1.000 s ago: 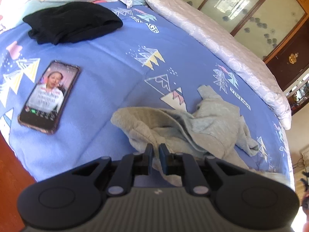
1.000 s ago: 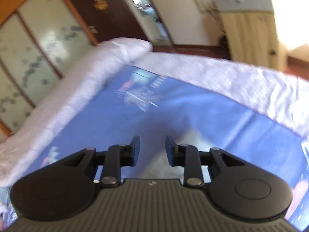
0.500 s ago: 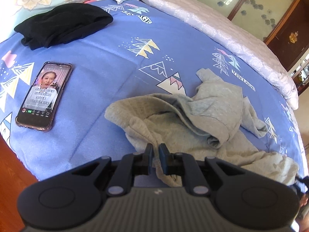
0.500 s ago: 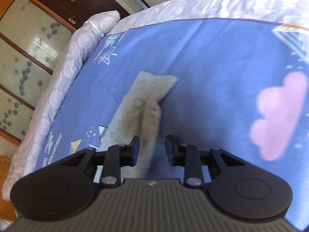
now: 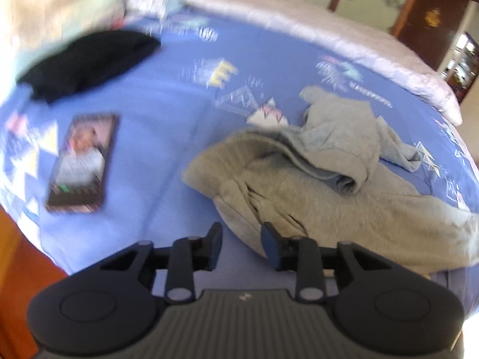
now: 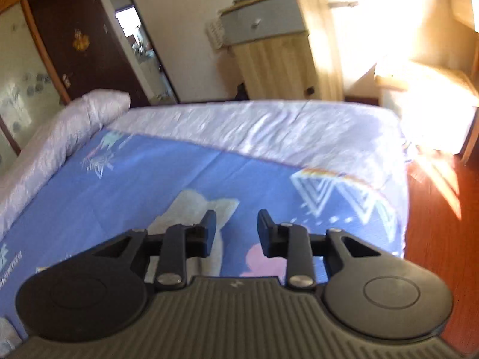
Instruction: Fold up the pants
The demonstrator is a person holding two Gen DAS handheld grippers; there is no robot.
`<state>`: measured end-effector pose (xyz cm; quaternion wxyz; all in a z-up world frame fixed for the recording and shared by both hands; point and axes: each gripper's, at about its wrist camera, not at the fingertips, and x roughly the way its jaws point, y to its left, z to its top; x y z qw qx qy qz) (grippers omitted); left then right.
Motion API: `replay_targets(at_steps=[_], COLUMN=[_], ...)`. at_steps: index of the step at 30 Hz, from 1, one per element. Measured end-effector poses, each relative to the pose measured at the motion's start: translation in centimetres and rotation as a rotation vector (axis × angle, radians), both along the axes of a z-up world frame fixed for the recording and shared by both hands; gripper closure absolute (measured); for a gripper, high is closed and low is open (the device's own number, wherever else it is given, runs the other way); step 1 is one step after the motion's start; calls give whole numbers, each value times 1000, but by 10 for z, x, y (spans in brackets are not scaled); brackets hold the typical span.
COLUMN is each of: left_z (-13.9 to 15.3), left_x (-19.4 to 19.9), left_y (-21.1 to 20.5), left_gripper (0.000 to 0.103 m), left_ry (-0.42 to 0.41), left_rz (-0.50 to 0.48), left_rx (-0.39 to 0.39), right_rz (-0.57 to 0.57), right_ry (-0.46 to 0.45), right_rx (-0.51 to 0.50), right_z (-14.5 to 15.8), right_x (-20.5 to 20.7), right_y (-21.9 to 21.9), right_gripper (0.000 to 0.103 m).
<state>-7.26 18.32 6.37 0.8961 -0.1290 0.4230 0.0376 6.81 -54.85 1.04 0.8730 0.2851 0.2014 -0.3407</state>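
While the grey pants point(image 5: 314, 179) lie crumpled on the blue patterned bedspread point(image 5: 167, 137), the left gripper point(image 5: 241, 239) is held at their near left edge. Its jaws have just been opening and now stand narrowly apart; a bulge of the grey cloth is seen in the gap, but it is not pressed by the pads. In the left wrist view, which is blurred, most of the garment is spread to the right of the gripper, with a bunched fold toward the far side. A phone point(image 5: 82, 164) with a lit screen is laid flat on the bedspread well to the left of the pants, and a black garment point(image 5: 89, 62) is seen farther off, near a pale pillow point(image 5: 57, 9) at the far left.

From the right wrist view, one end of the pants point(image 6: 206, 206) is seen on the bedspread just beyond the left finger of the right gripper point(image 6: 236, 224). Its jaws are parted by a modest gap and nothing is held between them. A white quilt point(image 6: 254, 128) is bunched along the far edge of the bed, with a wooden cabinet point(image 6: 275, 45) standing beyond it.
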Motion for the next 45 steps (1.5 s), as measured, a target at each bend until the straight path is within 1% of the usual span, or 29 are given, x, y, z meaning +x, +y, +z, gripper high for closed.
replay_targets(at_steps=[3, 4, 5, 7, 8, 11, 12, 14, 16, 17, 18, 19, 20, 21, 23, 25, 28, 30, 31, 33, 34, 36, 38, 40, 41, 42, 43, 44, 45], left_z=[14, 19, 23, 25, 24, 13, 6, -9, -30, -40, -49, -57, -59, -54, -33, -3, 38, 53, 56, 57, 53, 46, 40, 34, 34, 34, 36, 38, 38], left_x=[-8, -5, 0, 15, 24, 50, 57, 74, 94, 103, 114, 126, 133, 135, 128, 109, 72, 47, 32, 14, 7, 3, 2, 4, 5, 6, 6, 7, 10], left_y=[-7, -17, -29, -60, -78, -130, -143, -169, -188, -193, -197, -196, -191, -184, -159, -122, -53, -11, 9, 30, 34, 33, 31, 27, 27, 27, 28, 27, 29], left_gripper=[71, 71, 71, 64, 58, 53, 44, 32, 36, 50, 76, 84, 88, 90, 90, 90, 91, 91, 90, 90, 90, 90, 90, 90, 90, 90, 90, 90, 90], left_ry=[-68, -93, -118, -178, -206, -291, -309, -333, -322, -299, -263, -216, -189, -187, -227, -263, -294, -303, -296, -265, -247, -213, -189, -192, -199, -206, -214, -217, -218], left_rz=[-33, -68, -103, -193, -244, -381, -430, -513, -551, -561, -562, -552, -525, -493, -427, -328, -169, -100, -70, -33, -17, -22, -33, -47, -52, -54, -55, -55, -53], left_rx=[57, 88, 117, 202, 257, 429, 478, 570, 657, 680, 700, 708, 701, 670, 579, 494, 303, 186, 125, 52, 58, 98, 126, 137, 140, 139, 132, 126, 120], right_rz=[4, 26, 50, 124, 164, 322, 376, 492, 601, 644, 682, 714, 741, 762, 810, 871, 944, 986, 1011, 1066, 1098, 1177, 1300, 1453, 1527, 1597, 1641, 1653, 1650], right_ry=[-43, -54, -58, -61, -62, -47, -33, -2, 24, 32, 39, 47, 53, 59, 69, 79, 80, 71, 67, 68, 74, 96, 140, 208, 244, 279, 310, 347, 388], right_rx=[9, 14, 16, 39, 64, 160, 186, 229, 244, 240, 230, 218, 207, 200, 194, 163, 122, 111, 101, 70, 53, 16, -4, 5, 2, -32, -99, -181, -236], right_z=[12, 16, 17, 19, 17, 7, 3, -4, -7, -7, -7, -7, -7, -6, -4, -2, 5, 9, 12, 17, 19, 22, 24, 19, 15, 11, 5, -4, -13], right_x=[-10, -8, 5, 22, 31, 62, 72, 92, 112, 121, 131, 141, 152, 164, 189, 214, 241, 254, 261, 273, 278, 289, 291, 288, 283, 275, 266, 257, 253], right_y=[9, 15, 28, 47, 57, 92, 106, 134, 164, 178, 190, 200, 210, 220, 237, 257, 285, 304, 314, 336, 348, 382, 414, 449, 466, 483, 497, 509, 515], right_gripper=[69, 69, 69, 69, 68, 68, 68, 68, 67, 65, 64, 61, 56, 54, 54, 54, 54, 54, 54, 54, 54, 52, 49, 39, 29, 22, 21, 23, 42])
